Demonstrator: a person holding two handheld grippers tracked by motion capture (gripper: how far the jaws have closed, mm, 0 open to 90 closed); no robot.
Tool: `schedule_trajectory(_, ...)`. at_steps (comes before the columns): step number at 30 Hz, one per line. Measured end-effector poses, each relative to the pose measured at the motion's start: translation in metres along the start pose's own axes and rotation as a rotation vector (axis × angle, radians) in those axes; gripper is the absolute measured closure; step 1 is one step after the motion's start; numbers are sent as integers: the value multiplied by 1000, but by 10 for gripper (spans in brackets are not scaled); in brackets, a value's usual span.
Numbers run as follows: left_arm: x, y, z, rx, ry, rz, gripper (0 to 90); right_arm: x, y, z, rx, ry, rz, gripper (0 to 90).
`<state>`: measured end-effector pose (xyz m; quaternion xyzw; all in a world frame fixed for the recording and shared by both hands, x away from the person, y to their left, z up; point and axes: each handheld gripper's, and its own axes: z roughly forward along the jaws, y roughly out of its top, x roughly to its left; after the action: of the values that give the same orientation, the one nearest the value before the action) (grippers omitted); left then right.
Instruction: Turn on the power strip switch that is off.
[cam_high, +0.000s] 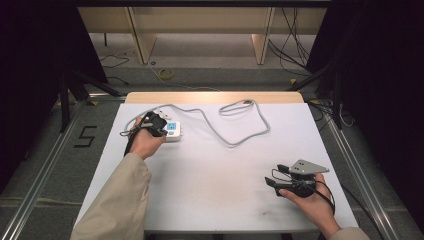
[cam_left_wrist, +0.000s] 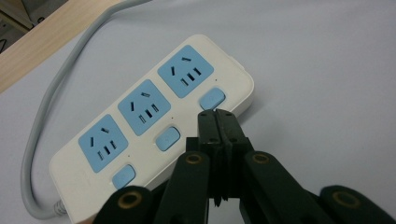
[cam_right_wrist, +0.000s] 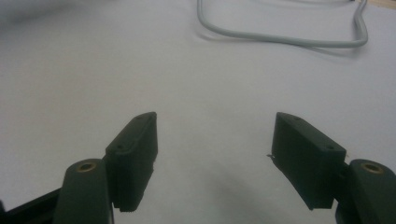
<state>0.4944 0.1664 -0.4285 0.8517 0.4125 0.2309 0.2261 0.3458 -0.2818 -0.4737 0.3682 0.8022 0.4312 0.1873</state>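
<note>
Left tool (cam_left_wrist: 218, 114), jaws pressed together, tips at the end switch (cam_left_wrist: 211, 98) of the 3-socket power strip (cam_left_wrist: 140, 126) (near the worktop's far-left corner); right tool (cam_right_wrist: 215, 158) spread, well apart.

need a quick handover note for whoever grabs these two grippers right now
Left gripper: jaws shut on nothing, tips at the end switch of the power strip, at the table's far left.
Right gripper: open, over bare table at near right.
The strip's grey cable loops across the far side.
Done: the left tips are lined up at the switch; contact unclear.
Left: probably press it, maybe the other two.
</note>
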Motion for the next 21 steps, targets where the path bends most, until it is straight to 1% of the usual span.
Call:
schedule_trajectory(3, 0, 3, 1, -3, 3, -3, 897, 0, 0, 0, -1, -1, 0, 323)
schedule_trajectory(9, 2, 9, 5, 8, 4, 7, 897, 0, 0, 0, 0, -1, 0, 323)
schedule_trajectory(13, 2, 11, 8, 13, 5, 1, 897, 0, 0, 0, 0, -1, 0, 323)
schedule_trajectory(19, 3, 13, 14, 22, 7, 6, 897, 0, 0, 0, -1, -2, 1, 323)
schedule_trajectory(21, 4, 14, 15, 31, 6, 18, 897, 0, 0, 0, 0, -2, 0, 323)
